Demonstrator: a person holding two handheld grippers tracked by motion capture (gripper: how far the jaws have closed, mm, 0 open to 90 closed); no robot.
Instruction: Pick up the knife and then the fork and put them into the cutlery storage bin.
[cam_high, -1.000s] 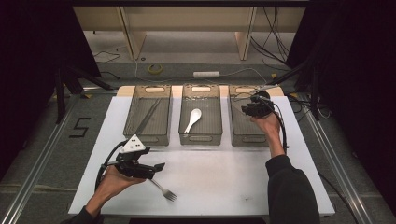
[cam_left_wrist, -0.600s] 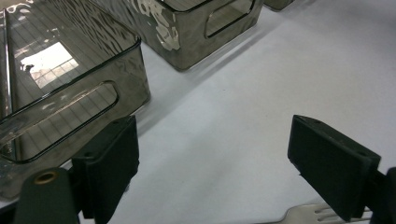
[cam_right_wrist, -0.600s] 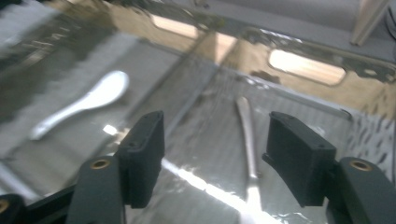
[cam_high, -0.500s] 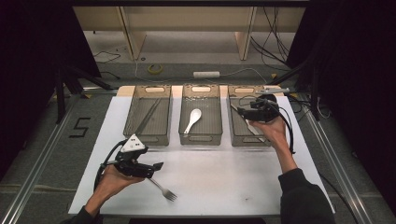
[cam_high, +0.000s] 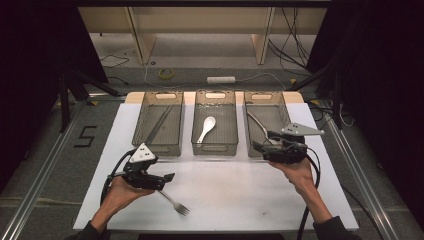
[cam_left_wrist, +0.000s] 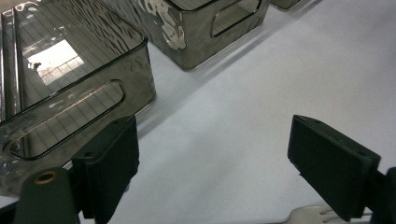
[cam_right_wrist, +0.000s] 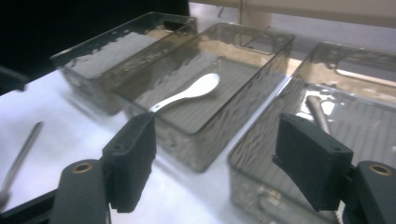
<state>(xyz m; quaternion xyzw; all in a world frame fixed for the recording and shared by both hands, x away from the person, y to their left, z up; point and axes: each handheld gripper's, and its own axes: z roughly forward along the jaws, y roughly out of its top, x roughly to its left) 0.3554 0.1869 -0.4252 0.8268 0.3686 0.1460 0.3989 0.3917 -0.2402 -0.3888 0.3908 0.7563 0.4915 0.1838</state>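
Bare white surface (cam_high: 235, 192) spreads across the frame's lower centre. Left gripper (cam_high: 167, 178), released, hovers beside the fork (cam_high: 174, 201) at lower left. Right gripper (cam_high: 264, 142), jaws just opened and empty, sits at the right bin's (cam_high: 280, 106) near edge.

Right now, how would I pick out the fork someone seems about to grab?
Start at the white table with three smoky clear bins along its far side. The fork lies loose near the front edge, by the left gripper. Unlike the other cutlery, it is in no bin.
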